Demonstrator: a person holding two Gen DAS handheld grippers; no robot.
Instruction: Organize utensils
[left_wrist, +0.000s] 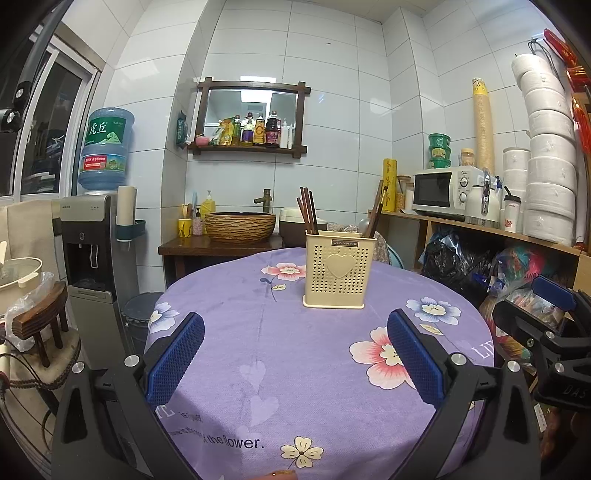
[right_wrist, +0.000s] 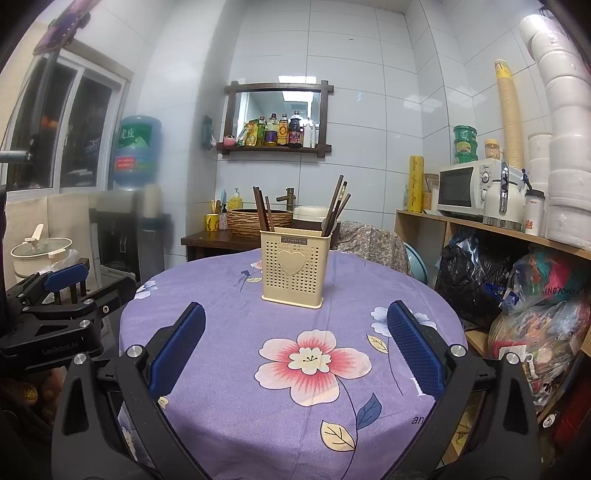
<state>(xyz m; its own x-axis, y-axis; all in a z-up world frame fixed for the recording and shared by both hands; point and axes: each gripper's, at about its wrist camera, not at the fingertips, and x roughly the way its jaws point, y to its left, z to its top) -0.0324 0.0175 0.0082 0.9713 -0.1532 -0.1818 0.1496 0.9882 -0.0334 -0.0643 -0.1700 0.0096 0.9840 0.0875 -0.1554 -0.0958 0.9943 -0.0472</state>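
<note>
This was a small home kitchen or utility corner, walled in large white tiles (left_wrist: 332, 55). A white microwave (left_wrist: 443, 192) sat on a wooden shelf unit beside stacked paper rolls (left_wrist: 550, 147) and a tall column of paper cups (left_wrist: 483, 125). A water dispenser (left_wrist: 92, 236) carried a blue bottle (left_wrist: 106, 149). Sauce bottles (left_wrist: 258, 131) lined a dark wood wall shelf above a woven-look basin (left_wrist: 240, 225) with a bamboo-style tap (left_wrist: 264, 197). A round table wore a purple floral cloth (left_wrist: 295, 369), bearing a cream holder (left_wrist: 338, 269) of chopsticks (left_wrist: 308, 214).
</note>
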